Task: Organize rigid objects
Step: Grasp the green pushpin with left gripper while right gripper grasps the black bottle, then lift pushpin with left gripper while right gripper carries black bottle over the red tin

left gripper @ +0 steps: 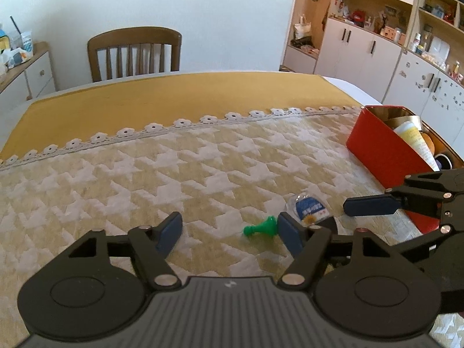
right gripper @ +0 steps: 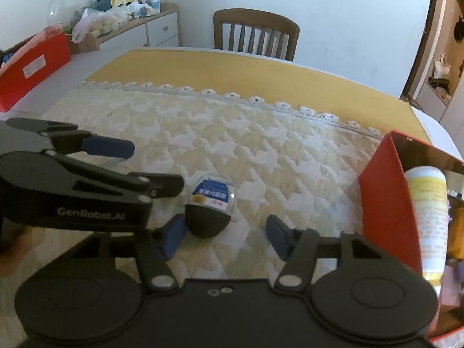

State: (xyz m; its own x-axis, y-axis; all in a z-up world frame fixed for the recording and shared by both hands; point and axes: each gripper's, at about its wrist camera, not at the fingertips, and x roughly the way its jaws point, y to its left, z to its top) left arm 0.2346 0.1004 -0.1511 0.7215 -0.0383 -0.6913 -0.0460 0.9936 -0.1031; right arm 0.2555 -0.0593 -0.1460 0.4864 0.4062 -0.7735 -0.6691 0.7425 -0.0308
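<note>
A small green game pawn (left gripper: 259,227) lies on its side on the patterned tablecloth, just left of my left gripper's right finger. My left gripper (left gripper: 229,233) is open and empty above the cloth. A small clear jar with a blue label and black lid (right gripper: 210,206) lies on the cloth just ahead of my right gripper (right gripper: 224,236), which is open and empty; the jar also shows in the left wrist view (left gripper: 308,207). A red tin box (right gripper: 382,191) at the right holds a white-and-yellow bottle (right gripper: 429,217) and other items.
A wooden chair (left gripper: 136,53) stands at the table's far side. A red box (right gripper: 32,63) sits at the table's left edge. A cluttered sideboard (right gripper: 116,20) and white cabinets (left gripper: 377,46) line the walls. The yellow cloth strip (left gripper: 174,98) lies beyond the lace border.
</note>
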